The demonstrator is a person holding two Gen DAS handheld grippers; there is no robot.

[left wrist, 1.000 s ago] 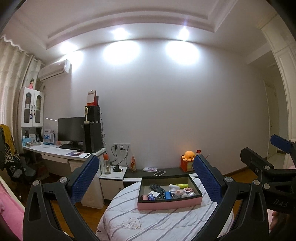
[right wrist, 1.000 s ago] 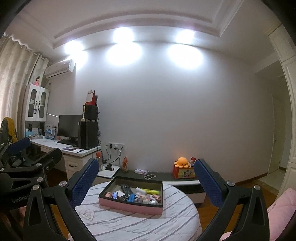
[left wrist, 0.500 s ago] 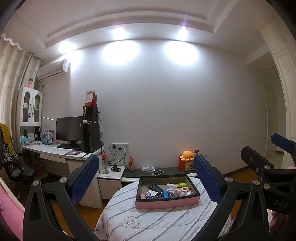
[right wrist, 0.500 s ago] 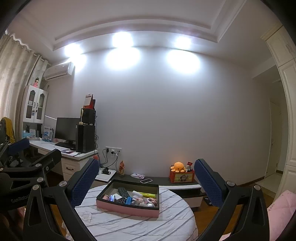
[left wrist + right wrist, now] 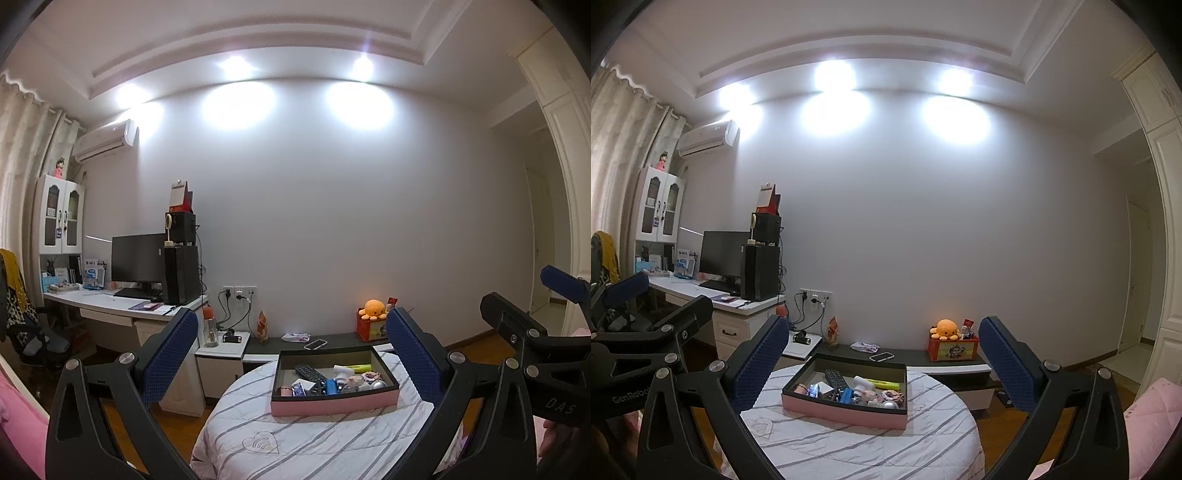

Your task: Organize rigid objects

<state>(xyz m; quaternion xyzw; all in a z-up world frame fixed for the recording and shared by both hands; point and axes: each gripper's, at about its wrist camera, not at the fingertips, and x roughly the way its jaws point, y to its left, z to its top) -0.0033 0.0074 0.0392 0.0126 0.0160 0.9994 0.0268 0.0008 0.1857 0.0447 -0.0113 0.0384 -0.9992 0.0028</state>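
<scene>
With both the left gripper and the right gripper spread wide and empty, well short of the pink-sided, dark-rimmed shallow tray at lower centre, its small jumbled items, hard to distinguish here, could snag or spill if grabbed blindly.

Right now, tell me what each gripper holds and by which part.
Nothing. The left gripper and right gripper are both open and empty, well short of the pink box on the round table.
</scene>
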